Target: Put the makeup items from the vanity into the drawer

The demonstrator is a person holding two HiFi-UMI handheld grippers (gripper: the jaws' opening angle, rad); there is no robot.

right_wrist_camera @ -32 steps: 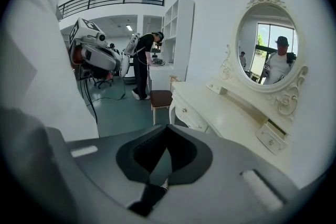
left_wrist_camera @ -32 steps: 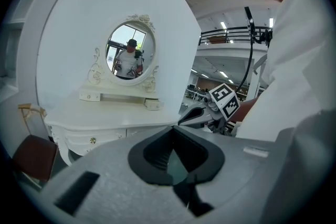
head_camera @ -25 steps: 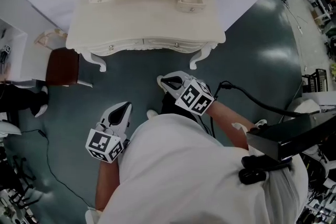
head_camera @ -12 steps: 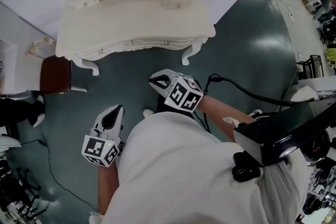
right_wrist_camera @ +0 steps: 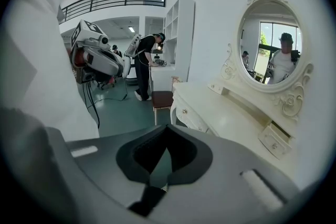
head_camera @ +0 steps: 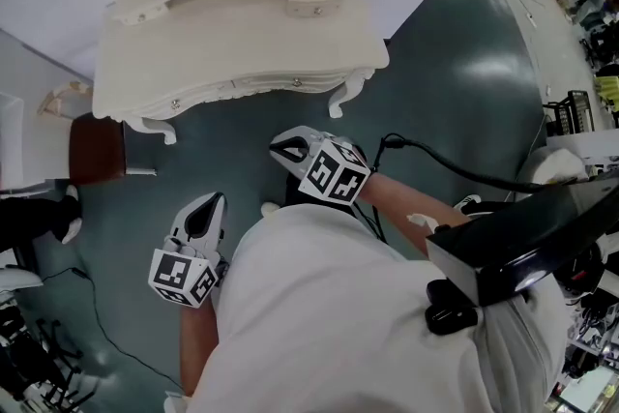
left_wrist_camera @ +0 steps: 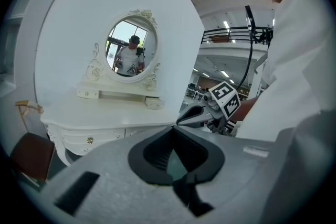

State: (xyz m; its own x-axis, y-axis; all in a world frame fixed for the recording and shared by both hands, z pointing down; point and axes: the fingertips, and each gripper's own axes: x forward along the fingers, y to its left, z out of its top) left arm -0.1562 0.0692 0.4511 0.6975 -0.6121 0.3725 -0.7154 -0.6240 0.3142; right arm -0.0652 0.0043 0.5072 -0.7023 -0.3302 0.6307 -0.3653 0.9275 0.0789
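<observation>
Nearest the camera is the person's white shirt (head_camera: 348, 305), with both arms reaching forward from under it. The left hand-held gripper (head_camera: 211, 201) is held low over the dark green floor (head_camera: 455, 92). Its own view shows the two black pads meeting at their tips, with nothing between them (left_wrist_camera: 171, 131). The right hand-held gripper (head_camera: 278, 148) sits a little further forward and to the right, its marker cube (head_camera: 335, 174) facing up. Its jaws are likewise together and empty (right_wrist_camera: 167, 128). A black cable (head_camera: 455, 171) trails from the right arm across the floor.

Both grippers are well apart from the vanity (head_camera: 242, 44), a cream piece with curved legs that stands against the white wall ahead. Its tabletop (head_camera: 251, 34) is pale. I cannot make out any makeup items on it in these views. Two front drawers (head_camera: 237, 90), each with a small knob, sit flush under the tabletop edge. A small drawer (head_camera: 311, 0) stands at the right end of the raised back shelf. Left of the vanity and just beside it is a brown-seated stool (head_camera: 95, 150). Above the shelf, the oval mirror (right_wrist_camera: 270, 47) in its carved frame reflects a standing person. Farther off in the room, another person (right_wrist_camera: 144, 65) stands at white shelving.
</observation>
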